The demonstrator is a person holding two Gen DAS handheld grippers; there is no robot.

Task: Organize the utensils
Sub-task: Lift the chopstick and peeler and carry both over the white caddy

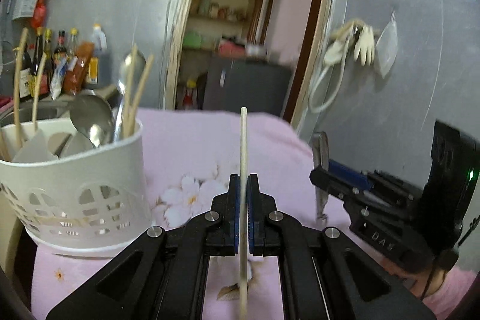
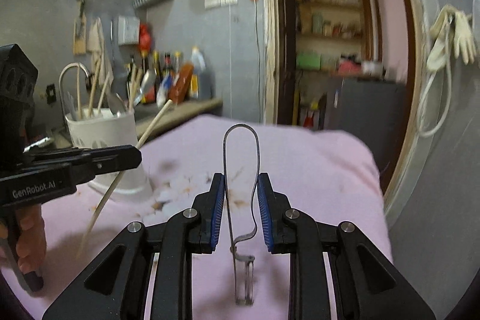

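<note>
Left gripper [image 1: 243, 194] jaws clamped on a chopstick [image 1: 243, 146], right gripper [image 2: 241, 194] jaws pinching a metal peeler [image 2: 240, 170], white utensil holder [image 1: 87, 170] beside them on the pink-clothed desk [image 1: 186, 146].

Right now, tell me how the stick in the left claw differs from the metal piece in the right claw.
The chopstick is a straight pale wooden rod; the metal peeler is a thin steel strip bent into a loop.
The left claw is shut tight on the slim chopstick; the right claw stays wider, pads pressing the peeler's loop.
Shared: both are gripped and lifted above the pink cloth, neither yet in the white holder.
</note>
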